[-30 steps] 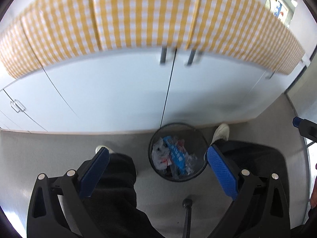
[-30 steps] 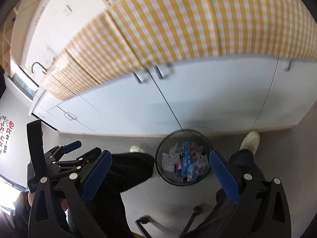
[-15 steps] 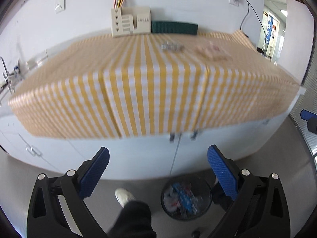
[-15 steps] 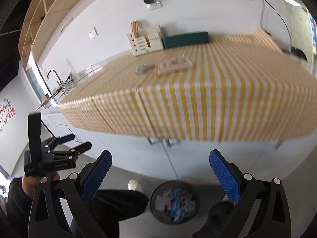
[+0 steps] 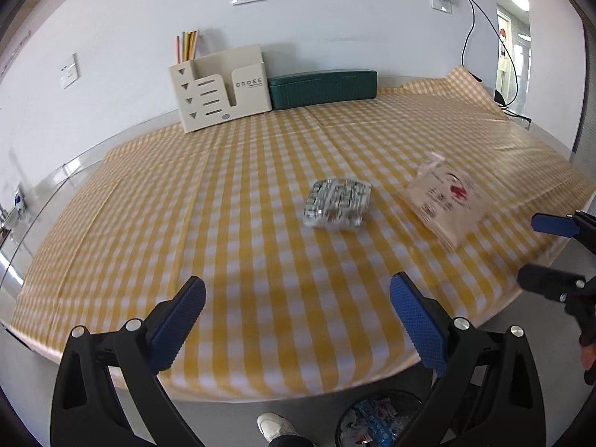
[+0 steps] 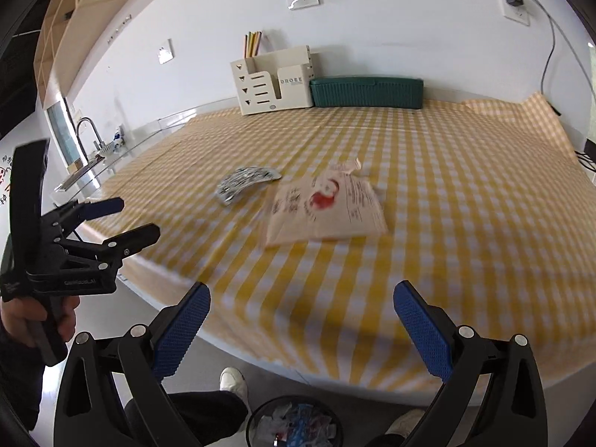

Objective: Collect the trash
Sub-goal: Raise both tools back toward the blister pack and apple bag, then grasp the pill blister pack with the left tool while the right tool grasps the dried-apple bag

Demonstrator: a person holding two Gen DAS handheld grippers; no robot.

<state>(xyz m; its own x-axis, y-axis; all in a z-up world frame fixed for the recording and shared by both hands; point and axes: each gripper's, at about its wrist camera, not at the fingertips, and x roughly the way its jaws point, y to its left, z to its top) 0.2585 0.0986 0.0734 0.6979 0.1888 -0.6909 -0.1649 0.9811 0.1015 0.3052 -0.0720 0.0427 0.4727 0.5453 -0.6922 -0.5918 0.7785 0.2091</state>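
Nearest, on the floor just below the desk's front edge, stands a round black wire-mesh waste bin (image 5: 376, 422) holding crumpled clear and blue wrappers; sitting there, it lets anything lifted off the desk be dropped straight down into it. A white shoe (image 6: 232, 380) shows beside it.

Above the bin, the left tool (image 5: 297, 316) hangs over the near edge of the desk covered in yellow-and-white checked cloth (image 5: 242, 246), its blue-padded fingers spread wide apart with nothing between them. The right tool (image 6: 301, 320) is posed alike, fingers wide apart and empty, aimed forward and slightly down across the cloth. Both look readied for a reach, judging by the open spread.

Further in, near the desk's middle, lie the two pieces of trash: a crinkled silvery foil wrapper (image 5: 338, 204) and, just beside it to the right, a flat beige paper bag with a red print (image 6: 326, 208). They lie close together but apart, the wrapper ahead of the left tool and the bag ahead of the right, so each tool probably takes one.

Against the far wall stand a cream plastic desk organiser with coloured straws (image 5: 219, 87) and a long dark-green ribbed box (image 5: 323, 87), seemingly not trash.
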